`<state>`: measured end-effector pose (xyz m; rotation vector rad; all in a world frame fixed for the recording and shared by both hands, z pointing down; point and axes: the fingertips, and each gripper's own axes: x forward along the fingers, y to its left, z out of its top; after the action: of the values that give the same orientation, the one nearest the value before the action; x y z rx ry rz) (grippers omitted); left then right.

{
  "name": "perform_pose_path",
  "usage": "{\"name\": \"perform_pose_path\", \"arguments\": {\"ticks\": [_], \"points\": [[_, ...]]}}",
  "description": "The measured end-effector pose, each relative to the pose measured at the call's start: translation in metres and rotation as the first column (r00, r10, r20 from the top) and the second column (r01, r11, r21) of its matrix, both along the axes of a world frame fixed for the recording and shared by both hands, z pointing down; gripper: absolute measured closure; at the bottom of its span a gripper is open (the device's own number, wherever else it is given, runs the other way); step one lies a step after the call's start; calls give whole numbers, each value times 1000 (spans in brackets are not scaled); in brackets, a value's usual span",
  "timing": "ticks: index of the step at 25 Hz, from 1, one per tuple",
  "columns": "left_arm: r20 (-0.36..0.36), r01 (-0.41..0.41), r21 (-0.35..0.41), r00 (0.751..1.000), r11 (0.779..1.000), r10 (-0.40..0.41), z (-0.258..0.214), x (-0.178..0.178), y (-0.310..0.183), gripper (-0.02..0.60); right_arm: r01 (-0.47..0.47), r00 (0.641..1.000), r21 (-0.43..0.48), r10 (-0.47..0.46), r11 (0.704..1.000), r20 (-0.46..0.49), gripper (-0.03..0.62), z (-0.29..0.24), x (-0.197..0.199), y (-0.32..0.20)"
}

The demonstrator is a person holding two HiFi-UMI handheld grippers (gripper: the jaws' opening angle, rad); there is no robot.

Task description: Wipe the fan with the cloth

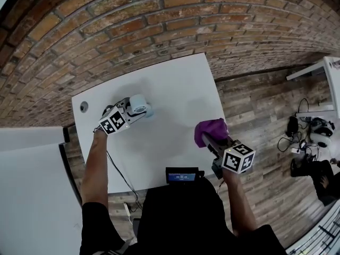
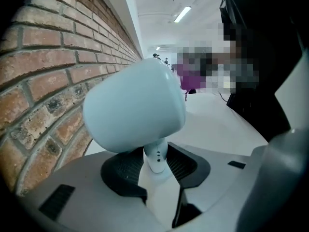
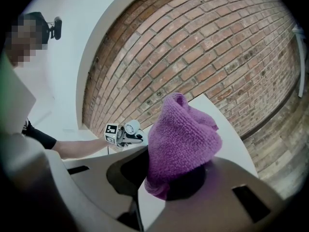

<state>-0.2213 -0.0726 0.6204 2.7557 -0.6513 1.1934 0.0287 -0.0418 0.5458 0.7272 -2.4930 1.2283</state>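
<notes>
Left gripper [image 2: 157,167] jaws clasp fan [image 2: 135,105] by stem; right gripper [image 3: 166,178] jaws pinch cloth [image 3: 183,137].

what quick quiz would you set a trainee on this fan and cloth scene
1. Which hand-held gripper holds the purple cloth?
2. The left hand-held gripper grips the fan by its: A head, B stem, C cable.
3. True or false: the purple cloth is touching the fan.
Key: 1 the right hand-held gripper; 2 B; 3 false, they are apart.
</notes>
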Motion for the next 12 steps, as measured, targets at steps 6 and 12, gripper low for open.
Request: {"name": "perform_pose_path", "arguments": {"ticks": [6,12], "points": [[-14,24,-32,1000,999,-25,0,2,-1,390,7,1000,2,-7,1000,3,532,-1,-4,0],[-105,201,-43,973,979,-205,-3,-6,16,351,13,999,-4,-13,1000,31,532,-2,-9,-3]]}}
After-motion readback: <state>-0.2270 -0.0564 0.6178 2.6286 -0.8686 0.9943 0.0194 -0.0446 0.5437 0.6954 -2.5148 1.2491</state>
